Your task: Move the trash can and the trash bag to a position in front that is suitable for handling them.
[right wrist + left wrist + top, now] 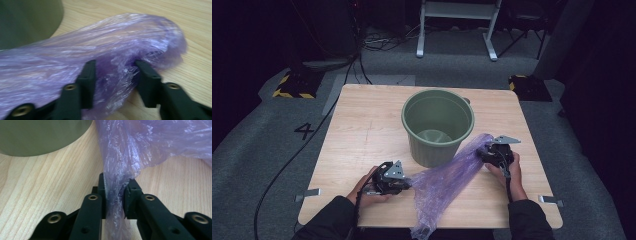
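Observation:
A crumpled purple plastic bag lies stretched across the wooden table in front of a green bucket; its lower end hangs over the near edge. My left gripper is at the bag's left side. In the left gripper view it is shut on a pinched fold of the bag. My right gripper is at the bag's far right end, beside the bucket. In the right gripper view its jaws press into the bunched plastic from both sides.
The bucket stands upright and open near the table's middle; its wall shows at the top left of both gripper views. Bare wood lies to the left and behind it. Beyond the table are grey floor, cables and a white frame.

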Action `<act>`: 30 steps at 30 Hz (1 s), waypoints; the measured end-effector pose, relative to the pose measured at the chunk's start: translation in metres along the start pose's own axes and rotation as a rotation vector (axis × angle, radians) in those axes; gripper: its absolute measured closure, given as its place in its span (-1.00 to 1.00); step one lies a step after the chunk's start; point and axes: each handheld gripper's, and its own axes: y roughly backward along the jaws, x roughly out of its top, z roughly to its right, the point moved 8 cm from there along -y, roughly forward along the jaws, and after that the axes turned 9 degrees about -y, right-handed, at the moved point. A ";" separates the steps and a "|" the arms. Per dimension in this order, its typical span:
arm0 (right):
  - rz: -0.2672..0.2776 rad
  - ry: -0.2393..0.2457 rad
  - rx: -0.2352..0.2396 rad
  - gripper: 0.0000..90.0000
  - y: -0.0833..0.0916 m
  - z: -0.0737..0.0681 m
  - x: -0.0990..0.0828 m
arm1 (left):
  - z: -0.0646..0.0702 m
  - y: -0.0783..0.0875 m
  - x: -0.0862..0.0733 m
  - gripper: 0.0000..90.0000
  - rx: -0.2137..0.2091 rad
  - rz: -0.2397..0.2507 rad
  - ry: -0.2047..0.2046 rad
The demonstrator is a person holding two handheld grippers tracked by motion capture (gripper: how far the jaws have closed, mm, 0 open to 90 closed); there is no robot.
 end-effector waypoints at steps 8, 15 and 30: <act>0.034 0.065 0.034 0.91 0.003 -0.009 0.001 | -0.004 0.003 -0.003 -0.66 0.023 0.012 0.057; 0.105 0.047 0.024 0.94 0.015 -0.008 0.008 | -0.007 0.028 -0.009 -0.65 0.074 0.046 0.103; 0.153 0.004 0.001 0.95 0.025 0.012 0.011 | -0.020 0.051 -0.060 -0.65 0.159 -0.036 0.171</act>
